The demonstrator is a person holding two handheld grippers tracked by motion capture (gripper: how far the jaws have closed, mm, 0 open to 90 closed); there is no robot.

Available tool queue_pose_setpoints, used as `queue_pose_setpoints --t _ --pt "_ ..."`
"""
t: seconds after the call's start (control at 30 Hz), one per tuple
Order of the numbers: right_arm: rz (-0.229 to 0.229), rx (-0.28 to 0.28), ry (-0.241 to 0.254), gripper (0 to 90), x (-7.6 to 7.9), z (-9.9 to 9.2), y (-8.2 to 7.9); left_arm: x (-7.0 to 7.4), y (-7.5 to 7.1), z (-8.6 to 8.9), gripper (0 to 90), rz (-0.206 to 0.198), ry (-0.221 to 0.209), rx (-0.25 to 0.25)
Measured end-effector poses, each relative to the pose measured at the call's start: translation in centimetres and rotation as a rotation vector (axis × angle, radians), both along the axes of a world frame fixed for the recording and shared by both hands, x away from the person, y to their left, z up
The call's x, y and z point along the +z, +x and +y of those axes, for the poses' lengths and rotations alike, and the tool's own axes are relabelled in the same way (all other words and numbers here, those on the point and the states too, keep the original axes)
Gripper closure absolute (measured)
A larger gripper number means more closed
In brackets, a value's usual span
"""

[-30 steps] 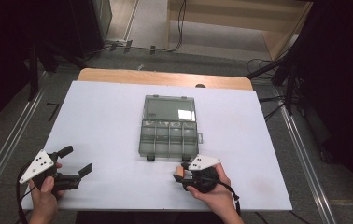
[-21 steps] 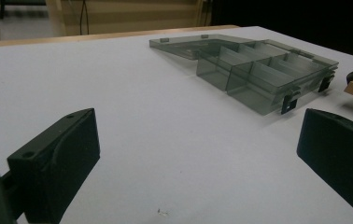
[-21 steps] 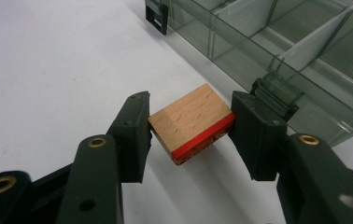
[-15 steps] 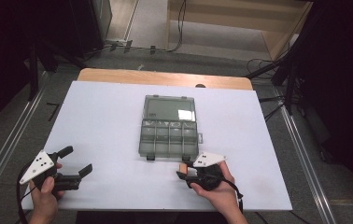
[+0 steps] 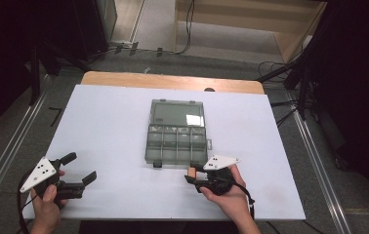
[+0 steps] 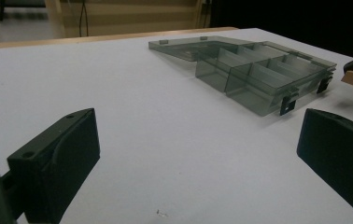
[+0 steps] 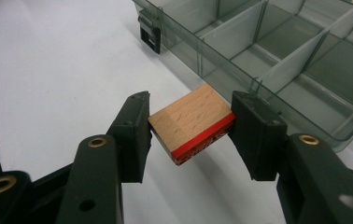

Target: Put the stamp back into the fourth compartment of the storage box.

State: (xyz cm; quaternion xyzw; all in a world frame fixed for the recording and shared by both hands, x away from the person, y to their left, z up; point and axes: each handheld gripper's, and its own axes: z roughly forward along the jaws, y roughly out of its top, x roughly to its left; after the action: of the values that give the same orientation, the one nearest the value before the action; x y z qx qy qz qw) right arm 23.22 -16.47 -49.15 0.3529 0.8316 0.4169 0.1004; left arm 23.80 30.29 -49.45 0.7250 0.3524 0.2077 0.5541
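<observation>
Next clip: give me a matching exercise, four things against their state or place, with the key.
Things:
1. left claw
2. right claw
3. wooden block
4. compartment box

States:
A. lid open, compartments empty, mid-table
B. open, nothing between its jaws
C. red along one edge, clamped just outside the box
D. shut on the block

Pairs: 1-B, 2-D, 3-C, 4-A
</observation>
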Motion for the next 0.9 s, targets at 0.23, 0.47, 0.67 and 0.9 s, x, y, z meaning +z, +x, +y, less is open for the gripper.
queue_pose_setpoints --t 0.23,0.47,0.67,0.9 --pt "0.007 -0.018 0.011 48.0 0.4 -0.6 0.3 0.0 0.0 0.1 0.0 0.002 -0.008 0.001" --pt "0.007 -0.025 0.02 48.0 0.7 -0.8 0.8 0.0 0.0 0.1 0.0 0.0 -0.012 -0.003" --pt "0.002 -0.024 0.024 48.0 1.0 -0.8 1.2 0.0 0.1 0.1 0.0 0.002 -0.014 -0.002" --pt "0.005 -0.035 0.034 48.0 1.4 -1.0 1.7 0.0 0.1 0.1 0.0 0.001 -0.012 -0.002"
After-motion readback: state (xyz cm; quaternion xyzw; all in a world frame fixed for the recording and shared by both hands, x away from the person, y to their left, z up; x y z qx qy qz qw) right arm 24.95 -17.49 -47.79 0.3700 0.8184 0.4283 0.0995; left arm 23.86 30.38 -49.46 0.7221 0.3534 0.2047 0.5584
